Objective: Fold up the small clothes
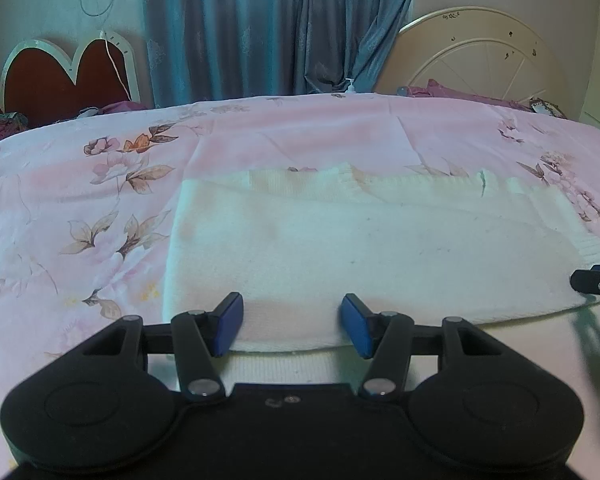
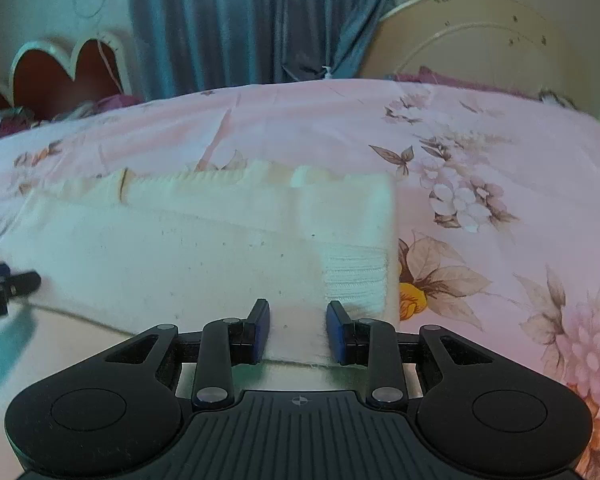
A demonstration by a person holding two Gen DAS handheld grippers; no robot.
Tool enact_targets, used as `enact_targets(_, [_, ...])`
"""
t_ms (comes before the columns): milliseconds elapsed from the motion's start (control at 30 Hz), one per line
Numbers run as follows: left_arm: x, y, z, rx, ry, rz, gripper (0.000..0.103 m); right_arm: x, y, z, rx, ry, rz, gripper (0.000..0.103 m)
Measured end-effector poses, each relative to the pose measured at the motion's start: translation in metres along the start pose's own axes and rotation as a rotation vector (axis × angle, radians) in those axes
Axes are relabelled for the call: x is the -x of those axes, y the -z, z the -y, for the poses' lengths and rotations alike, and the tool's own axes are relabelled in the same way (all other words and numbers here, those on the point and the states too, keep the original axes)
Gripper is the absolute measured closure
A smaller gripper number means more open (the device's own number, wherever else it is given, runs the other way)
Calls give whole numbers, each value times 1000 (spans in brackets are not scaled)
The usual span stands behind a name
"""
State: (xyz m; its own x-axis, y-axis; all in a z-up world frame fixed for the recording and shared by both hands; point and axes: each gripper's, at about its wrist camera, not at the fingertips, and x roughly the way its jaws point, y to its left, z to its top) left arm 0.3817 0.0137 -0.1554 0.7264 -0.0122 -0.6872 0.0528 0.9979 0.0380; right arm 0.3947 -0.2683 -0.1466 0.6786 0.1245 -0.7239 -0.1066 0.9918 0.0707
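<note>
Left wrist view. Item: my left claw [image 1: 292, 326], blue pads spread wide, nothing pinched. Just ahead of the pads, the near folded edge of the white knit sweater [image 1: 360, 248]; the pads straddle that edge, which I judge is so I can nip it for the next fold. A second white layer shows under the claw, nearer me. The ribbed hem lies at the far side of the sweater. At far right, the tip of my right claw [image 1: 596, 282], level with the same edge. Beneath everything, the pink floral bedsheet [image 1: 80, 200], a flat folding surface.

Right wrist view. Item: my right claw [image 2: 298, 330], pads parted moderately, with the sweater's [image 2: 180, 256] near edge between them; I cannot tell whether they touch the cloth, and they are not closed on it. A ribbed cuff sits just ahead and right. At far left, my left claw's tip [image 2: 10, 280]. Both claws line up along one edge, likely to lift it evenly.
</note>
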Motion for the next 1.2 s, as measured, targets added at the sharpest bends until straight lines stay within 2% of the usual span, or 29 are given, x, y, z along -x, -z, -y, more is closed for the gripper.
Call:
enact_targets(133, [-2,-1,3,-5,-14,-2,48,-5,-1,-3,39,5,-1,72])
enact_targets(433, [1,-7,13,-28,-70,-40,47,-6,-6,4,78,-52,-29,70])
enact_targets(700, [47,1,14,-3,-63,-22,46,30,-1,2,46,-150,-13,70])
enact_targets(900, [87,21,10,-5,-16,-26,45,71,27,-6,9,-192,-28,70])
enact_targets(1200, [145,77,-6,-2,56,-54,41,137,88,-25,12,-142,-46,70])
